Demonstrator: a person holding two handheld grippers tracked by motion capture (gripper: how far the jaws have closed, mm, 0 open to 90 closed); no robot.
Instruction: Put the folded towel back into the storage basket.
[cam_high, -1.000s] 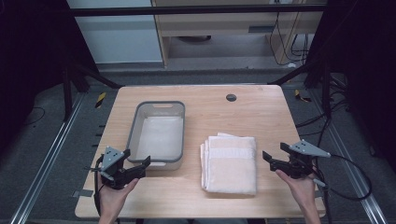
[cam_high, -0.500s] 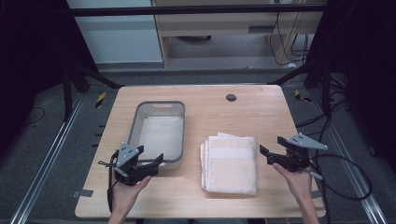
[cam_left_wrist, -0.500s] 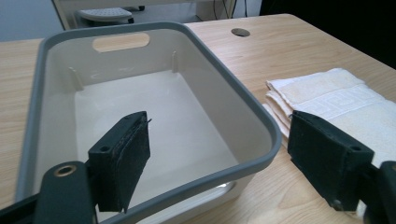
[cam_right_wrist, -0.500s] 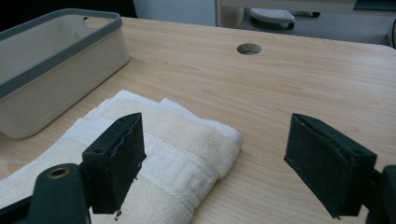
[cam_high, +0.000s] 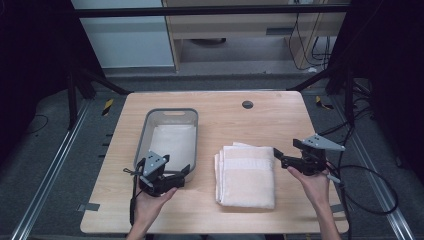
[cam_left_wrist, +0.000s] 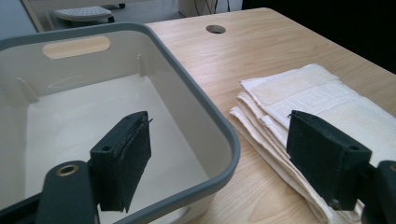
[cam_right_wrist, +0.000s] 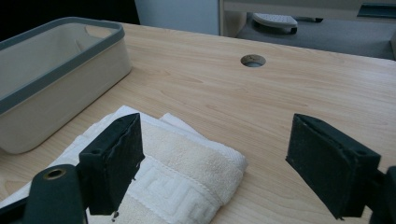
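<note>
A stack of folded cream towels (cam_high: 246, 175) lies on the wooden table, right of a grey-rimmed white bin (cam_high: 170, 137). My left gripper (cam_high: 186, 172) is open at the bin's near right corner. In the left gripper view its jaws straddle the bin's rim (cam_left_wrist: 205, 112), one over the bin's inside and one over the towels (cam_left_wrist: 299, 93). My right gripper (cam_high: 278, 156) is open at the towels' far right corner. In the right gripper view its left jaw is over the towel corner (cam_right_wrist: 182, 154) and its right jaw over bare wood. Neither gripper holds anything.
A round cable hole (cam_high: 247, 104) sits near the table's far edge, also in the right gripper view as the hole (cam_right_wrist: 253, 60). The bin (cam_right_wrist: 60, 70) has nothing in it. Cables trail from the right gripper off the table's right side. Bare wood lies beyond the towels.
My left gripper has moved right, up to the bin's near right corner. My right gripper has shifted a little left and farther from the person, onto the towels' corner. Both stayed open.
</note>
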